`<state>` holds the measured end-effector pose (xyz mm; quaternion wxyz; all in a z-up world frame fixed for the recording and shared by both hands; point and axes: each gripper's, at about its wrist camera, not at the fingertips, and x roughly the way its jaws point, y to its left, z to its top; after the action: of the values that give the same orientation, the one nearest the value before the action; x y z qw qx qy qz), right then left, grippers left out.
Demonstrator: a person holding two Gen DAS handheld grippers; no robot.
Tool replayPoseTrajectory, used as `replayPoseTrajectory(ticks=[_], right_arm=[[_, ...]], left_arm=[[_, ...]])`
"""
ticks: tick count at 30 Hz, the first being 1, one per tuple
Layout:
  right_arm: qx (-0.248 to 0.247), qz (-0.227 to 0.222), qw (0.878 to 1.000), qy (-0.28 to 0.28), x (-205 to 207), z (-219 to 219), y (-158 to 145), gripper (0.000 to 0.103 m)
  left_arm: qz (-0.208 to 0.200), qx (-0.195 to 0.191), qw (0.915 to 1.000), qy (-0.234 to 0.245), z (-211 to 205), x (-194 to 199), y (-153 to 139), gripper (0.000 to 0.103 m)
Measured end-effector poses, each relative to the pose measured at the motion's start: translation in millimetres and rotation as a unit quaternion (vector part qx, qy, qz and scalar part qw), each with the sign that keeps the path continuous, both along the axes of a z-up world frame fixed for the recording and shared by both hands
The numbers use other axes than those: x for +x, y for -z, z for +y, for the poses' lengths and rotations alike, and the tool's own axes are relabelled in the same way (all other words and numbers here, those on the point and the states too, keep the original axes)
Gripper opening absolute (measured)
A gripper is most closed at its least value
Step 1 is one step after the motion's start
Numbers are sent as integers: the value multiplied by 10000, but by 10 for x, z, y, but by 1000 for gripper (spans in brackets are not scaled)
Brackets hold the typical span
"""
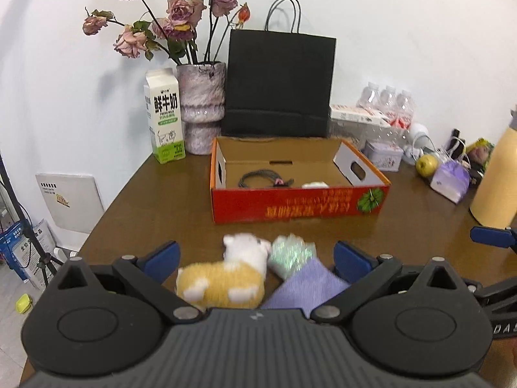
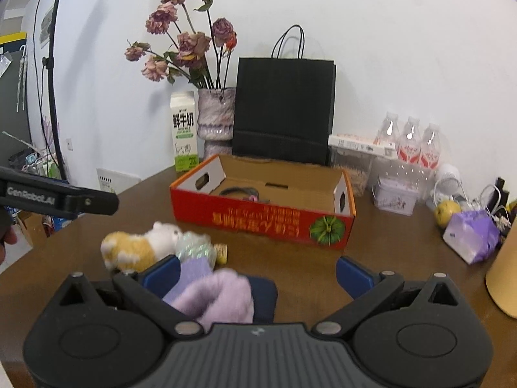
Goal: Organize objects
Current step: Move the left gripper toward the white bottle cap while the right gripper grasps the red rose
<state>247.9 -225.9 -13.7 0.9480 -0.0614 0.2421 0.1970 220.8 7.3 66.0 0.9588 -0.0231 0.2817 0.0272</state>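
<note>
Surveying from largest to smallest, the inspector noted a brown table (image 1: 161, 200) bearing a red cardboard box (image 1: 300, 203) set open near its middle, with a black paper bag (image 1: 279, 87) upright just behind it. The box already held a dark coiled cord (image 1: 258, 179) and a small white item, too hidden by the front wall to identify. Loose on the table in front of the box lay a plush toy (image 1: 226, 278) in tan and white, touching a purple sock (image 1: 307, 287) with a glittery pale-green cuff; in the right wrist view a fluffy lilac item (image 2: 216, 294) and a navy cloth (image 2: 263, 297) lay beside them.

The step in hand appeared to be collection of the loose soft items for the box (a judgement, not an observation). The next move would call for closing on one piece alone, since toy and sock lay in contact, then a lift clear of the box's front wall.

The left gripper (image 1: 257, 258) stood wide, its jaws spread either side of toy and sock, gripping neither. The right gripper (image 2: 257, 274) was likewise wide and empty, its left finger against the purple sock (image 2: 194, 273), the lilac item low between the jaws.
</note>
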Motion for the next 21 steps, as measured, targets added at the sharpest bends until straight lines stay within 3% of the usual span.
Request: replayPoseTrajectory(ticks=[21], right_arm=[[-105,438,9986,273,-671,-259,680,103]], left_arm=[[580,-195,9978,251,-129,-608,769,103]])
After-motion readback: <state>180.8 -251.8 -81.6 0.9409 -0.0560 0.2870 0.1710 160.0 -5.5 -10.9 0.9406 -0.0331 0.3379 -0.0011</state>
